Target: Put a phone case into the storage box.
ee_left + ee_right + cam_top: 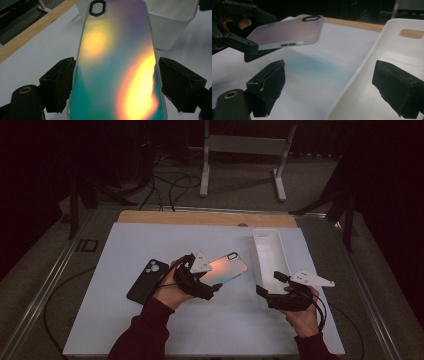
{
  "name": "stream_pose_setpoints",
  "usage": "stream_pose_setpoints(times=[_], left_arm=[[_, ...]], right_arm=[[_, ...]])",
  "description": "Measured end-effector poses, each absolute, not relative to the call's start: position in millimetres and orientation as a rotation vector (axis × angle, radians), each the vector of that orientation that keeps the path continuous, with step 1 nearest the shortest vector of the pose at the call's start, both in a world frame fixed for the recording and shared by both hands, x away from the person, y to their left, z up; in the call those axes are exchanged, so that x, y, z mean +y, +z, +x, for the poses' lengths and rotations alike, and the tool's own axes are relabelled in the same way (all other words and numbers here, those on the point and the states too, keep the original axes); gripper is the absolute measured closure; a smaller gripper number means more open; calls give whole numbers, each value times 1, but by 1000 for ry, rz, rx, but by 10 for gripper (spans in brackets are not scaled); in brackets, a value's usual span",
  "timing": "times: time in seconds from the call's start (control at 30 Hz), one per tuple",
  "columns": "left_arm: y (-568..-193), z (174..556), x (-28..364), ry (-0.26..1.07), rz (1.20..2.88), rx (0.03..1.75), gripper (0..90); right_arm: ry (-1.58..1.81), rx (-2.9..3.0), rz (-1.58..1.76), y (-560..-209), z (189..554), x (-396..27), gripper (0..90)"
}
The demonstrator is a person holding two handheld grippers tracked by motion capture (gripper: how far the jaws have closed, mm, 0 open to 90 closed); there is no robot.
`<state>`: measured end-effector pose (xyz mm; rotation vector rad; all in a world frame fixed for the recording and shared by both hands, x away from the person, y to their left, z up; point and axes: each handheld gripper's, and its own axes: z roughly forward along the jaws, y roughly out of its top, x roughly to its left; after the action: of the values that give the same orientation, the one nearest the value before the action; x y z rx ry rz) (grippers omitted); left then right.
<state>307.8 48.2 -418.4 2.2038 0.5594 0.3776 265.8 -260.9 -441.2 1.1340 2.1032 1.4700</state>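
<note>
A black case point(147, 281) lies flat at the left of the bench point(125, 330). Just right of it, the left gripper point(216, 289) grips the iridescent case point(227, 268) by its long edges, lifted off the bench and tilted. Right again sits the white tray point(270, 255), where the right gripper point(267, 284) hovers over its near end, fingers wide apart and holding nothing.
</note>
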Motion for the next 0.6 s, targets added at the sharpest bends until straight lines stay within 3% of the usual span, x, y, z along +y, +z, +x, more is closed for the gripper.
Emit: stream_pose_setpoints(times=[0.6], left_arm=[[-415, 297, 35, 369, 2184, 472, 171]], right_arm=[[1658, 2209, 1217, -437, 286, -232, 170]])
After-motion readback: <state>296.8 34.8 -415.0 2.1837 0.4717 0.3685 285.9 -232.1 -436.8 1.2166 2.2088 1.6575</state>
